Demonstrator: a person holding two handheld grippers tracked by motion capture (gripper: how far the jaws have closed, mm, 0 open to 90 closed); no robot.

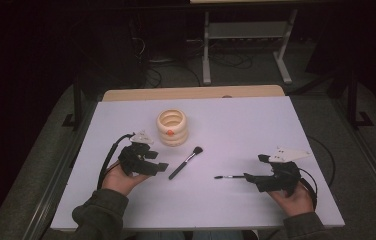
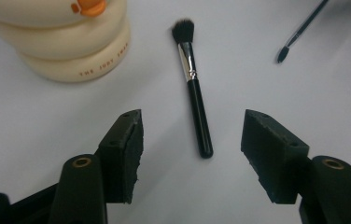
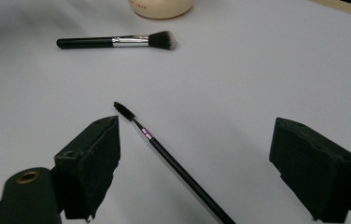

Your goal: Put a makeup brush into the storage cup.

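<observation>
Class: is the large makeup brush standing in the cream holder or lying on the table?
Lying flat on the table, beside the cream holder: the makeup brush.

Glossy black brush handle [image 2: 199,116] with shiny metal ferrule — smooth cream holder [image 2: 66,42], matt white table [image 2: 304,98].

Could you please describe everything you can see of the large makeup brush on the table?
The brush lies flat on the white table, touched by nothing. It has a glossy black handle, a shiny silver ferrule and a dark, fluffy rounded head with paler tips. Its head points toward the cream ringed holder; its handle end lies ahead of the left gripper, whose jaws are open.
</observation>
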